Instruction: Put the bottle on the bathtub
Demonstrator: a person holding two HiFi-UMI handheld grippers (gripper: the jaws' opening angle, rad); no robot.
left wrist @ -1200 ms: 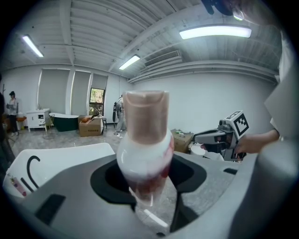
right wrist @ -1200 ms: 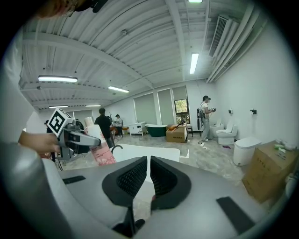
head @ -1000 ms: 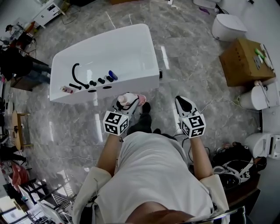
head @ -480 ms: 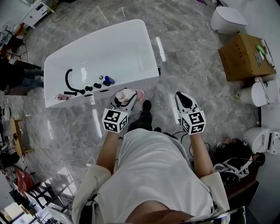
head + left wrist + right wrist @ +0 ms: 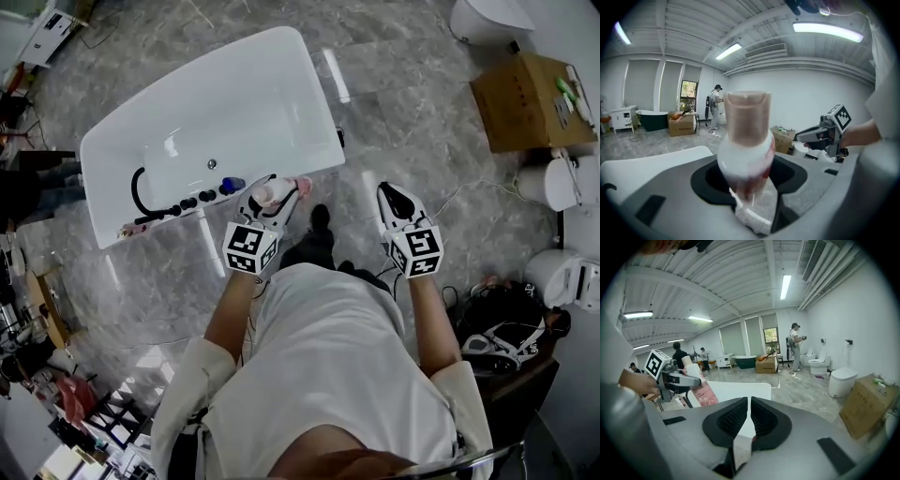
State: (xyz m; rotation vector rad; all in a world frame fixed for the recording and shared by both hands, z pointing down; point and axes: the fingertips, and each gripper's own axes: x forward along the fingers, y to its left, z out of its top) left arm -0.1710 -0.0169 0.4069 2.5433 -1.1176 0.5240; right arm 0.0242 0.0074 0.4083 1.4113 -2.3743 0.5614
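**Left gripper** [image 5: 270,199]: lower centre-left of the head view. Its jaws are partly spread and clamped on the lower body of the bottle [image 5: 746,140].

**Right gripper** [image 5: 396,202]: lower centre-right of the head view. Its jaws are pressed together with nothing between them.

**Bottle:** one, upright in the left gripper's jaws, with a white rounded body, a tan cap on top and a pink printed label. It is carried in the air just over the near edge of the bathtub [image 5: 234,103] and is not yet set down.

**Handling (judged):**
- The bottle is probably plastic, light and fairly stiff.
- Its glossy wall is likely slippery.
- The best hold is around the widest part of the body, below the shoulder and not on the cap.
- A tall shape on a small base could tip on a narrow ledge.

**Bathtub:** white, at upper left of the head view. Its near rim carries black tap fittings [image 5: 192,202] and a blue item [image 5: 232,185].

**Surroundings:** grey marble floor [image 5: 403,103] and a cardboard box [image 5: 530,98] at upper right.
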